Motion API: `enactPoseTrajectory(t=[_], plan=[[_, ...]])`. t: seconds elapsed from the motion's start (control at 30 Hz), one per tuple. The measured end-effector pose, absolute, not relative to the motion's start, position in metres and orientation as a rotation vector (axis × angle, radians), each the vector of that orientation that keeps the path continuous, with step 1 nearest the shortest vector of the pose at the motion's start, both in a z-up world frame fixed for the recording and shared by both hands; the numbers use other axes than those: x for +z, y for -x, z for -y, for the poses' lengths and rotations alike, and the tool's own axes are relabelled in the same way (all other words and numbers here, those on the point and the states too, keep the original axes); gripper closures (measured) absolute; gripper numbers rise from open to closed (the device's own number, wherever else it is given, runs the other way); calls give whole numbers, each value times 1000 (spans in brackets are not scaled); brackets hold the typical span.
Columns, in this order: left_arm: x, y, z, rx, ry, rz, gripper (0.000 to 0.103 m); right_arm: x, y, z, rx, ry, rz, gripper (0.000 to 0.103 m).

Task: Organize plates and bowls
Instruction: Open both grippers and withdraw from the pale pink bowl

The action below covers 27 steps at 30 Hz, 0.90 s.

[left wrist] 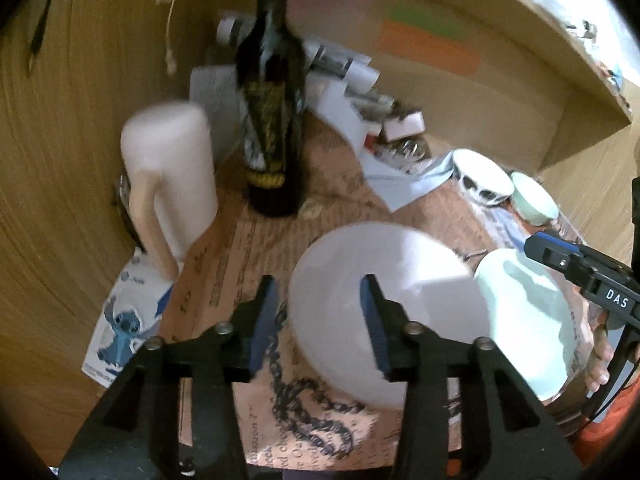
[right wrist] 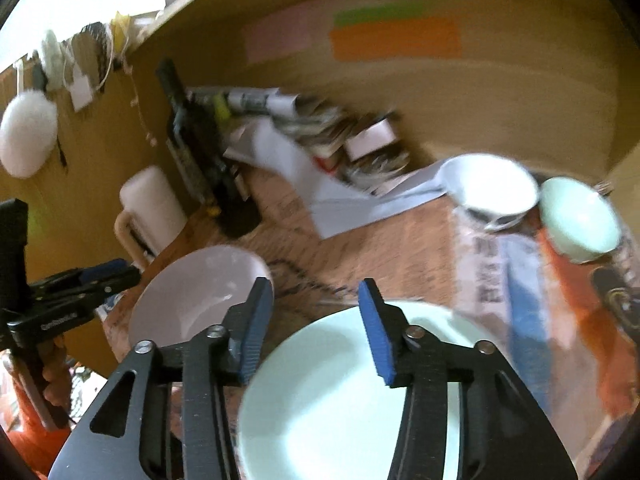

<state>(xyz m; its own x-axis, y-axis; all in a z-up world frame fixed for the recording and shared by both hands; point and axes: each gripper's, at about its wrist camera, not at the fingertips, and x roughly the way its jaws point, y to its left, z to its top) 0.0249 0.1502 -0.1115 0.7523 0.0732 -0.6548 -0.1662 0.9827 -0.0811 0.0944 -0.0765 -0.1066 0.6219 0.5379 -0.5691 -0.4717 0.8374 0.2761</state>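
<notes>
**Operator:** Left wrist view: my left tongs (left wrist: 320, 322) stand parted over the pale pink plate (left wrist: 390, 284). Its left edge shows between the blue pads (left wrist: 264, 322), but neither pad presses on it, so the tongs are released. The plate lies flat on the printed paper (left wrist: 256, 248) that covers the desk.

**Spotter:** And the mint one?

**Operator:** The mint plate (left wrist: 528, 320) lies just right of the pink plate, and I cannot tell whether the rims touch. In the right wrist view my right tongs (right wrist: 316, 328) stand above the mint plate's (right wrist: 344, 396) far rim, pads apart, gripping nothing. The picture is blurred, yet the gap between the pads is plain.

**Spotter:** Bowls?

**Operator:** Two, at the far right of the desk: a white bowl (right wrist: 492, 188) with a dark pattern on its outside, and a mint bowl (right wrist: 576, 220) just to its right. Both stand upright, well apart from the plates.

**Spotter:** Anything crowding you?

**Operator:** A dark bottle (left wrist: 272, 120) stands behind the pink plate, a pale mug (left wrist: 172, 176) with its handle towards me to the left of it, and a heap of papers (left wrist: 352, 96) lies against the wooden back wall (left wrist: 480, 92). My left tongs' holder shows at the left edge of the right wrist view, beside the pink plate (right wrist: 200, 292).
</notes>
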Motion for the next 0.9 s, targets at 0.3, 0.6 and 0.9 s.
enactPoseTrajectory(t=[0.3, 0.6, 0.9], plan=[[-76, -44, -101, 82, 83, -620, 16, -91, -103, 136, 492, -128, -594, 51], [-61, -95, -39, 60, 11, -605, 11, -86, -127, 191, 452, -174, -543, 45], [-70, -174, 4, 29, 20, -697, 11, -93, -162, 222, 429, -191, -541, 45]])
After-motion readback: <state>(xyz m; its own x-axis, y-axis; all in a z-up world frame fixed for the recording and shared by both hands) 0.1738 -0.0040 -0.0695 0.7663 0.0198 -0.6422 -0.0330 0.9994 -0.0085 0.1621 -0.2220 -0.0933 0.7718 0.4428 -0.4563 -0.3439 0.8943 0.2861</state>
